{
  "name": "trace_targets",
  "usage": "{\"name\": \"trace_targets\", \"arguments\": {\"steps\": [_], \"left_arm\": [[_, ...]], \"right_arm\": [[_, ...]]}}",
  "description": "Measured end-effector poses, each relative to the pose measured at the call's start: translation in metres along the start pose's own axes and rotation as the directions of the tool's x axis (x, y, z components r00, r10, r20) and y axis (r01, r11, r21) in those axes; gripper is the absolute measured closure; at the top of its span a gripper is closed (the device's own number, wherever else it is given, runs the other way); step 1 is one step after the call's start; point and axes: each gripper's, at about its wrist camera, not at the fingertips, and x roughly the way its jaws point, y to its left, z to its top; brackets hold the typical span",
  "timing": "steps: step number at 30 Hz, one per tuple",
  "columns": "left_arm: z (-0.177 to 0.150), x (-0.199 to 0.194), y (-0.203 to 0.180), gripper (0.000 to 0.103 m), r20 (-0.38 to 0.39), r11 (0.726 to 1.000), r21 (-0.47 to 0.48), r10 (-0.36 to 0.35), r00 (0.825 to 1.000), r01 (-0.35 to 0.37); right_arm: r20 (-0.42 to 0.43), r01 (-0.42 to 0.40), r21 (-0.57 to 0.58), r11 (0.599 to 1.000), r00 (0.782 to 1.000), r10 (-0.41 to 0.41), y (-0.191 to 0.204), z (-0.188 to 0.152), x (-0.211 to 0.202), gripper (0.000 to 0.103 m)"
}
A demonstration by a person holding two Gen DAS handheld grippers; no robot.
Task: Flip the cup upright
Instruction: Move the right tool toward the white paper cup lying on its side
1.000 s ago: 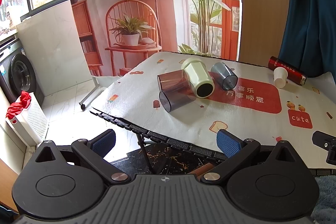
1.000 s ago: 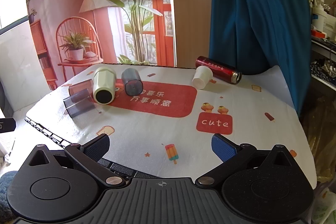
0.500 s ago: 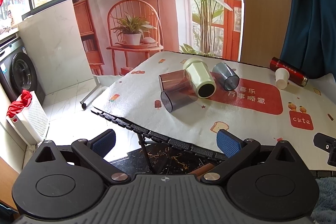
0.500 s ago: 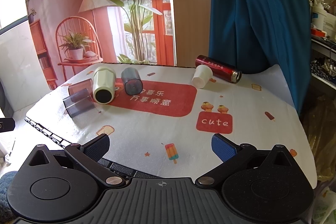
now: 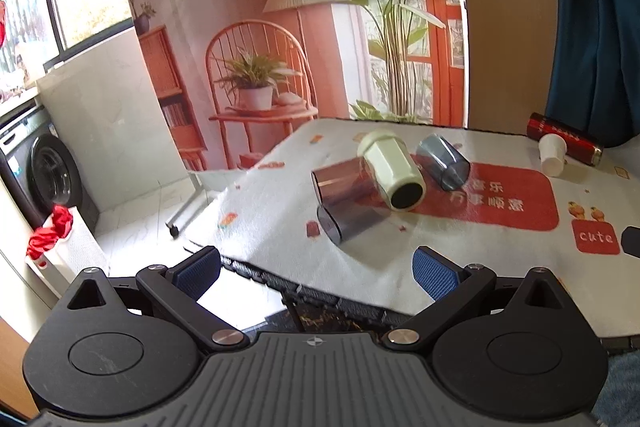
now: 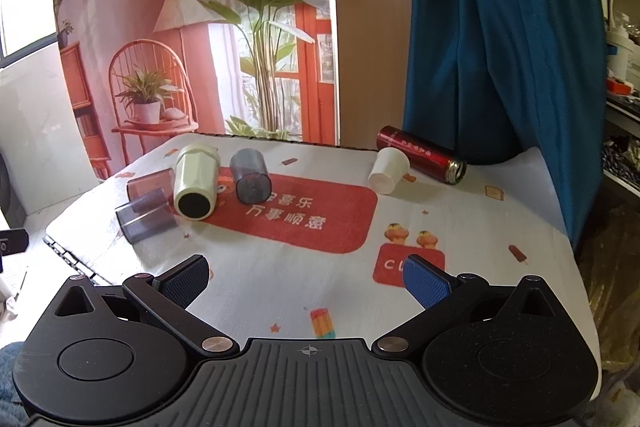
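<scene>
Several cups lie on their sides on the table. A cream faceted cup (image 5: pixel 394 171) (image 6: pixel 196 185) has its dark mouth facing me. Two smoky translucent cups (image 5: pixel 348 203) (image 6: pixel 146 213) lie to its left. A grey-blue cup (image 5: pixel 442 163) (image 6: pixel 250 177) lies to its right. A white paper cup (image 5: pixel 552 153) (image 6: pixel 388 169) lies by a red bottle (image 5: pixel 564 143) (image 6: pixel 422 153). My left gripper (image 5: pixel 316 269) is open and empty, near the table's left front edge. My right gripper (image 6: pixel 306 277) is open and empty, over the table's near side.
The table wears a white cloth (image 6: pixel 280 267) with a red printed panel. A blue curtain (image 6: pixel 500 47) hangs at the back right. Off the table's left edge the floor (image 5: pixel 132 223), a washing machine (image 5: pixel 48 175) and a white basket show.
My left gripper has moved forward and closer to the table; the cups look larger. My right gripper has moved forward and down a little. Nothing on the table has moved.
</scene>
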Motion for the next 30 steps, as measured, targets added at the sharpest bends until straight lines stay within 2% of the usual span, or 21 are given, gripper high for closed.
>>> {"name": "trace_targets", "arguments": {"steps": [7, 13, 21, 30], "left_arm": [[0.026, 0.034, -0.003, 0.0, 0.014, 1.0, -0.009, 0.019, 1.0, -0.019], [0.04, 0.077, -0.007, 0.0, 0.006, 0.999, -0.033, 0.022, 1.0, -0.022], [0.028, 0.139, 0.001, 0.0, -0.144, 0.996, -0.086, 0.009, 0.99, -0.022], [0.014, 0.174, 0.002, 0.0, -0.221, 0.993, -0.108, 0.015, 0.975, -0.039]], "right_arm": [[0.022, 0.007, -0.027, 1.0, 1.0, -0.006, -0.015, 0.032, 0.046, 0.0], [0.025, 0.043, -0.035, 0.998, 0.999, -0.042, -0.038, 0.053, 0.117, 0.0], [0.014, 0.079, 0.028, 0.996, 0.997, -0.08, -0.08, 0.065, 0.228, 0.003], [-0.068, 0.153, 0.041, 0.987, 0.986, -0.15, -0.103, 0.078, 0.336, 0.007]]}}
